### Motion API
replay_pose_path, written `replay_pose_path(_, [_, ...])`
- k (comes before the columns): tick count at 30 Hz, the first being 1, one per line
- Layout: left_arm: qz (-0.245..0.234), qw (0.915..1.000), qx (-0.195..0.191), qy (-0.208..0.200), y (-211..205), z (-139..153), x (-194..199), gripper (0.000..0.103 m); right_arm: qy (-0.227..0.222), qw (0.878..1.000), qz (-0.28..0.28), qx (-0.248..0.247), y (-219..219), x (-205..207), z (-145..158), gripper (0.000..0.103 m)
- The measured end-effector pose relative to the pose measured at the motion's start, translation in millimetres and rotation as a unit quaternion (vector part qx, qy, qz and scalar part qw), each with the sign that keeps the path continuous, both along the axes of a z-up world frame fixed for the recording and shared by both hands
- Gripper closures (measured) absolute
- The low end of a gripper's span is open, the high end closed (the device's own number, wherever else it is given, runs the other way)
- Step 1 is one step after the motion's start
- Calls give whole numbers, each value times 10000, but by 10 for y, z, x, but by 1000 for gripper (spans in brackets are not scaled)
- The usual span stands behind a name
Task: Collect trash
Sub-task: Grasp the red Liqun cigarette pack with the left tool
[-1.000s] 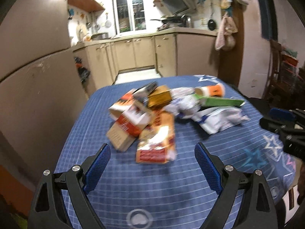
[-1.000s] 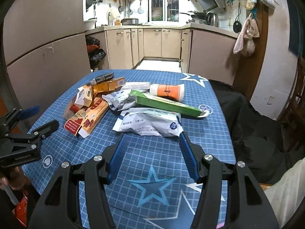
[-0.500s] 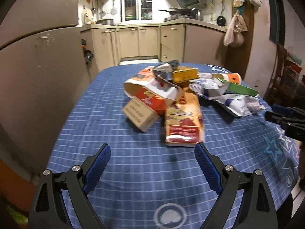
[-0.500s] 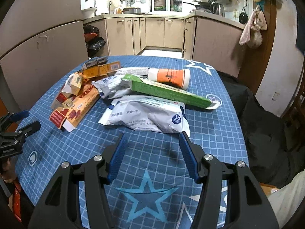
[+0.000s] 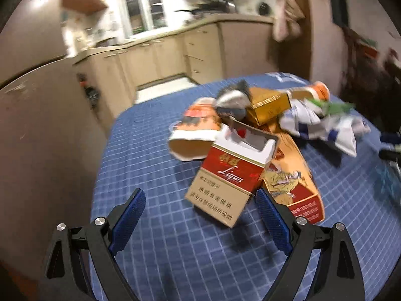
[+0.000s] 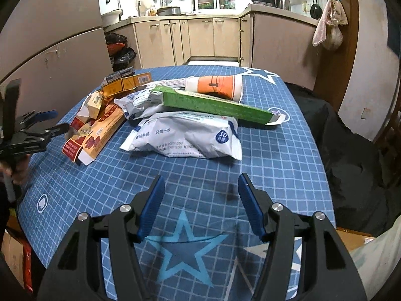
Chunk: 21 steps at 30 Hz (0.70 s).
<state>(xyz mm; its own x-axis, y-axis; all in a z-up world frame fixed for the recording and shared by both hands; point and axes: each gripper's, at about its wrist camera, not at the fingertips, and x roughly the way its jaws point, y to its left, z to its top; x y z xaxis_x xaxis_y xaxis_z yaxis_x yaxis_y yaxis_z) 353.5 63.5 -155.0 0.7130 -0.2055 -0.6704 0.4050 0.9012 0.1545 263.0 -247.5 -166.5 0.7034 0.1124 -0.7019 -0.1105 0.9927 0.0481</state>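
Left wrist view (blurred). The left tongs (image 5: 200,217) stand wide apart above the blue checked tabletop (image 5: 140,155), clamped on nothing. An open red cigarette pack (image 5: 229,175) lies just ahead, its lower corner between the two tips but apparently clear of both pads; the blur makes contact hard to rule out. Behind it sits a crushed paper cup (image 5: 198,135), to its right a flattened orange carton (image 5: 292,175), and farther back a gold box (image 5: 269,106) and a crumpled white wrapper (image 5: 325,125).

Right wrist view. The right tongs (image 6: 201,193) are opening over bare tabletop (image 6: 275,155), with nothing between the pads. Just ahead lies a white wipes packet (image 6: 185,135); behind it, a long green box (image 6: 213,104) rests partly over the packet, and an orange-and-white cup (image 6: 216,87) lies on its side beyond. The trash forms one heap at mid-tabletop. At the left edge, the left tongs (image 6: 54,121) reach toward the flattened orange carton (image 6: 97,130).
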Motion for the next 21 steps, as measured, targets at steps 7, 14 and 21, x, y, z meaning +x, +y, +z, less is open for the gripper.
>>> replay_pose_path(7, [-795,9964,202,229,-108,-182,252,13,41,9998,192,2,135,-15,6,45])
replay_pose_path(14, [-1234,9906,40,585,-160,-234,466,35,133,9995,285,-29,183,-45,-35,45])
replay_pose_path(21, [-1264,9908,-215,431,-101,-192,181,43,54,9998,156,-67,74,-3,10,45])
